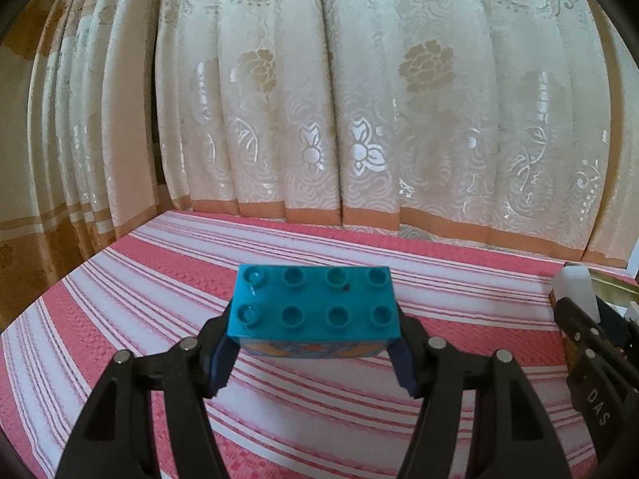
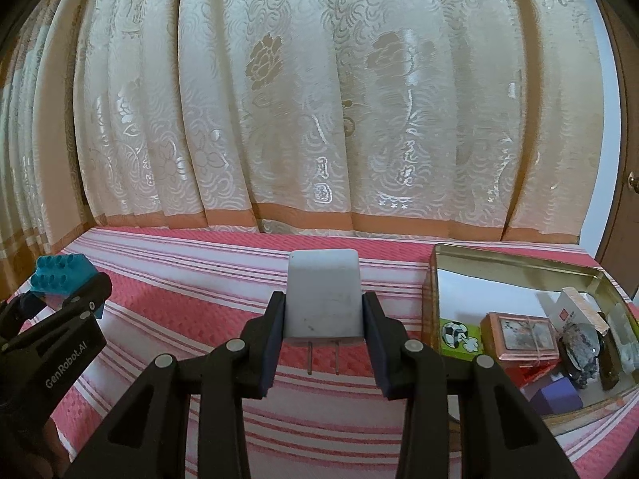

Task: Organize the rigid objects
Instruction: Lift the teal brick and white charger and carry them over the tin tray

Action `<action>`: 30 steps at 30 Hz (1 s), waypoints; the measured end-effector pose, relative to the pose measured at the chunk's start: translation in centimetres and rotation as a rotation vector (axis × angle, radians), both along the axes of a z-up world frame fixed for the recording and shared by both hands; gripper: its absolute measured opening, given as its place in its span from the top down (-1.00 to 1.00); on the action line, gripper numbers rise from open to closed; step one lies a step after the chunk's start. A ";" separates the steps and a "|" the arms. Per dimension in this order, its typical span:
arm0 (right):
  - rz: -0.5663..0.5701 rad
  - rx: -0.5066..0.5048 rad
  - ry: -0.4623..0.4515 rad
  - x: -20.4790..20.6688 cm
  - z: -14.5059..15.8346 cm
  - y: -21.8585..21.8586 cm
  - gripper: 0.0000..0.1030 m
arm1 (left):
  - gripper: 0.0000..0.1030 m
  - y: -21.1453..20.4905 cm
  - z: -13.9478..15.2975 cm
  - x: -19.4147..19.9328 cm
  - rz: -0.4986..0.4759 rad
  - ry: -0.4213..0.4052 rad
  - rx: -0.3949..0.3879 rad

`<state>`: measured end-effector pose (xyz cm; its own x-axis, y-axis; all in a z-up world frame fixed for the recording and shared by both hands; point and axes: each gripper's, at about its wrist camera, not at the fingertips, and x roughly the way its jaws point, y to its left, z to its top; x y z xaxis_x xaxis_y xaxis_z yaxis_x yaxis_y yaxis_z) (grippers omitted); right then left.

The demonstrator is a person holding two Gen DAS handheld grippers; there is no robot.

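Observation:
My left gripper (image 1: 313, 343) is shut on a teal studded toy brick (image 1: 313, 305), studs up, held above the striped cloth. The brick also shows at the left of the right wrist view (image 2: 60, 273). My right gripper (image 2: 323, 331) is shut on a white plug charger (image 2: 324, 293), prongs pointing toward the camera, above the cloth. The charger also shows at the right edge of the left wrist view (image 1: 575, 289). A gold metal tin (image 2: 433, 275) lies open to the right of the right gripper.
The tin holds several items: a green football box (image 2: 459, 335), a copper framed box (image 2: 519, 335), a purple box (image 2: 557, 393), a dark stone (image 2: 581, 355). A pink and white striped cloth (image 2: 199, 279) covers the surface. Cream curtains (image 1: 319, 99) hang behind.

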<state>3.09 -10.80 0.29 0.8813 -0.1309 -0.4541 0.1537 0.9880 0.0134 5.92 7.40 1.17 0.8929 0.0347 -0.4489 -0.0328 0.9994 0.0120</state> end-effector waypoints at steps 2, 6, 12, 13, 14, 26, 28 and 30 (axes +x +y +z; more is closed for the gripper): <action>-0.002 -0.003 -0.002 -0.3 0.0 -0.2 0.21 | -0.25 -0.2 0.0 -0.3 -0.001 -0.008 0.006; -0.008 -0.003 -0.003 -0.7 0.1 -0.4 0.21 | -0.25 -0.8 0.1 -0.8 -0.009 -0.019 0.020; -0.013 -0.007 -0.006 -1.4 0.1 -0.8 0.21 | -0.25 -1.3 0.1 -1.5 -0.014 -0.026 0.014; -0.013 -0.007 -0.006 -1.5 0.1 -0.9 0.21 | -0.25 -1.4 0.2 -1.6 -0.015 -0.026 0.014; -0.014 -0.007 -0.007 -1.6 0.1 -1.0 0.21 | -0.25 -1.4 0.2 -1.7 -0.015 -0.027 0.012; -0.017 -0.023 -0.015 -3.0 0.2 -2.2 0.21 | -0.25 -3.0 0.2 -3.0 -0.037 -0.037 0.013; -0.018 -0.023 -0.016 -3.2 0.2 -2.5 0.21 | -0.25 -3.2 0.2 -3.1 -0.037 -0.036 0.012; -0.019 -0.023 -0.017 -3.4 0.3 -2.8 0.21 | -0.25 -3.4 0.3 -3.3 -0.036 -0.037 0.011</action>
